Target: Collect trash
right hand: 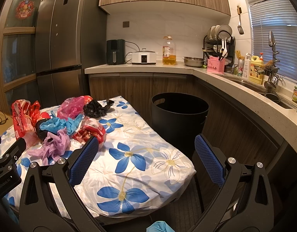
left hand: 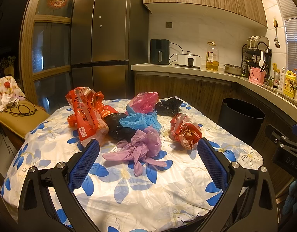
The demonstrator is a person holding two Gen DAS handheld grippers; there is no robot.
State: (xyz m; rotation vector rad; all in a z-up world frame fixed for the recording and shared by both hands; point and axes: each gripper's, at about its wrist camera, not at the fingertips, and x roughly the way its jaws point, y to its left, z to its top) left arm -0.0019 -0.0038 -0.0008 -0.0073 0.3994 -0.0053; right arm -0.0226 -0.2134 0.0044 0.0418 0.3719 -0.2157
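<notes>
The left gripper (left hand: 148,147) hovers over the near part of the table with its blue-padded jaws spread wide and nothing between them; the purple bag (left hand: 142,147) lies on the cloth just beyond the tips. The right gripper (right hand: 146,145) is likewise wide apart and empty, held over the table's near right corner, its left pad close to the red printed ball of plastic (right hand: 91,130) and its right pad hanging past the table edge. The flowered tablecloth (left hand: 140,195) carries the whole heap of trash: left of the purple bag stands a tall red and white bag (left hand: 84,112), leaning against a black bag (left hand: 117,126) with a blue bag (left hand: 138,120) draped on it. Farther back sit a pink bag (left hand: 144,101) and, to its right, a small crumpled black bag (left hand: 168,105). The open black bin (right hand: 179,116) stands on the floor just right of the table, near its far end, in front of the wooden cabinets. Beyond it the counter (right hand: 140,67) holds an air fryer (right hand: 115,51), a white cooker (right hand: 143,57) and a bottle of oil (right hand: 169,51), with the fridge (right hand: 65,38) to the far left.
</notes>
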